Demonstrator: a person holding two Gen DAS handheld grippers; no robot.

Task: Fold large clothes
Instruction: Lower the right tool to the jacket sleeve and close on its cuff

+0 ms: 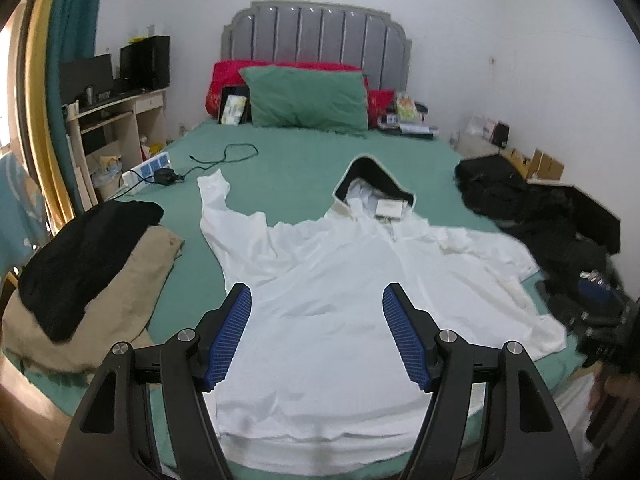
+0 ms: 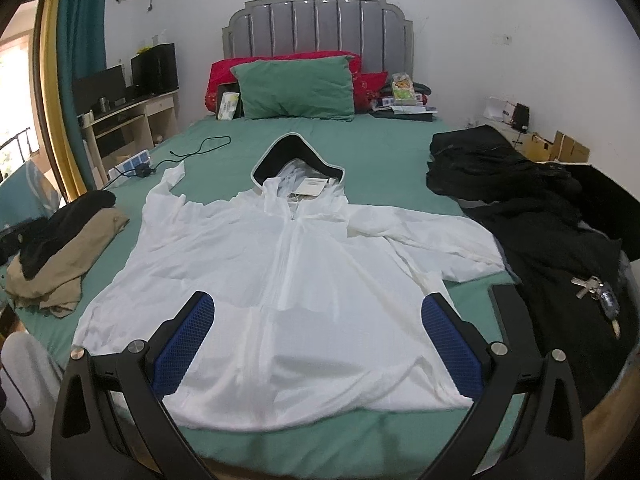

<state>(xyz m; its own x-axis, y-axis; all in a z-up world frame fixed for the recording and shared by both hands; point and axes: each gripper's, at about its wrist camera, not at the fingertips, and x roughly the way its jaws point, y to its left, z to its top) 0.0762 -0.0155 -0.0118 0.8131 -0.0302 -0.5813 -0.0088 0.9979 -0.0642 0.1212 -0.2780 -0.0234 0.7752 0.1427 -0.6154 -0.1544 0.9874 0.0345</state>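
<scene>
A white hooded zip jacket [image 1: 340,300] lies flat, front up, on the green bed sheet [image 1: 280,168]. Its black-lined hood [image 1: 372,184] points toward the headboard and a paper tag sits at the collar. The left sleeve runs up and out; the right sleeve lies folded across near the side. My left gripper [image 1: 317,296] is open and empty above the jacket's lower body. In the right wrist view the jacket [image 2: 288,280] fills the middle, and my right gripper [image 2: 318,306] is open and empty above its hem area.
Folded black and tan clothes [image 1: 80,272] lie at the bed's left edge. A pile of black clothes [image 2: 520,208] with keys [image 2: 592,284] lies on the right. A power strip and cable [image 1: 160,168], a green pillow [image 1: 308,96] and a desk [image 1: 116,112] are farther off.
</scene>
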